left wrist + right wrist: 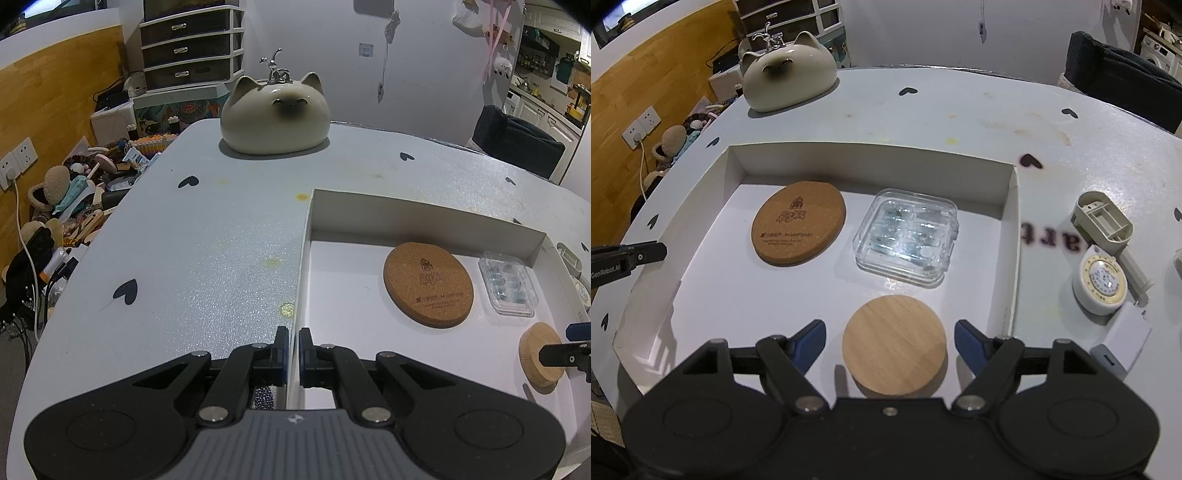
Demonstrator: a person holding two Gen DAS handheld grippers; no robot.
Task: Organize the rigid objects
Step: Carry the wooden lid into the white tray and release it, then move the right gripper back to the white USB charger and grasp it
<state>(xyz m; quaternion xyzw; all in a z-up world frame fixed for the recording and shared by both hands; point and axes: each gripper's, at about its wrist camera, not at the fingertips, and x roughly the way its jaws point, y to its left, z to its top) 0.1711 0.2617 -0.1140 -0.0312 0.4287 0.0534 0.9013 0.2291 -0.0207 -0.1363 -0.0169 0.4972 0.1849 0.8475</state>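
Wooden lid [894,341] lies flat inside the white box [1012,258], between the right gripper [890,336]'s spread, non-touching jaws: released, placement seemingly done. Left gripper [293,345] pinches the box wall. Beyond, cork coaster [798,227] and clear case [907,236] sit stowed. Next, likely the tape measure [1102,282] outside.

A white shallow box [1012,236] holds three things lying flat: a round printed cork coaster [798,227], a clear plastic case [907,236] beside it, and a plain wooden disc [894,343] nearest.
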